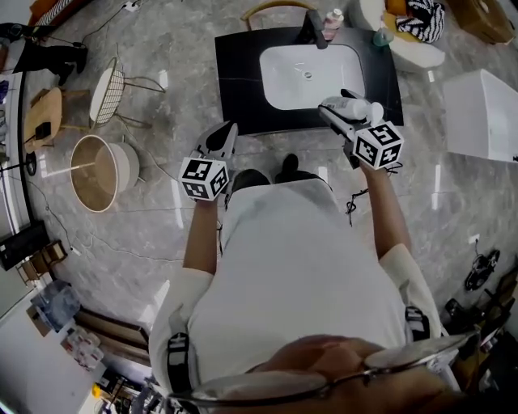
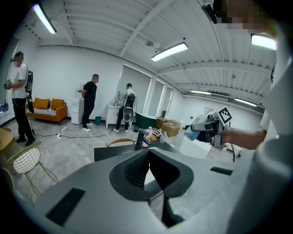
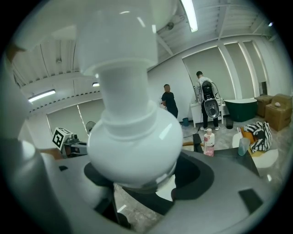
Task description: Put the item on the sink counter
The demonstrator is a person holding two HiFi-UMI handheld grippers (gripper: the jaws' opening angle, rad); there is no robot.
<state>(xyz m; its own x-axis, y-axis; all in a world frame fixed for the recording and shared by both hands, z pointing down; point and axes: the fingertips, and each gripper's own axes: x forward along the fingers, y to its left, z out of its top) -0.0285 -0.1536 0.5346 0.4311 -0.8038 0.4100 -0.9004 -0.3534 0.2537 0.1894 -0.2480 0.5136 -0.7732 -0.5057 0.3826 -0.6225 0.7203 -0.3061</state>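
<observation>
A white bottle (image 1: 351, 105) with a rounded shoulder lies sideways between my right gripper's (image 1: 336, 111) jaws, which are shut on it, above the front right part of the black sink counter (image 1: 239, 81). In the right gripper view the bottle (image 3: 132, 137) fills the middle and hides the jaw tips. The white basin (image 1: 307, 77) and a dark faucet (image 1: 314, 28) sit in the counter. My left gripper (image 1: 225, 133) hangs at the counter's front left corner, shut and holding nothing; its own view shows the jaws (image 2: 149, 153) meeting at the tips.
A pink bottle (image 1: 333, 19) and a pale blue cup (image 1: 383, 35) stand at the counter's back right. A wire chair (image 1: 109, 89) and a round basket (image 1: 97, 170) are on the floor at left, a white box (image 1: 486, 113) at right. Several people stand far off.
</observation>
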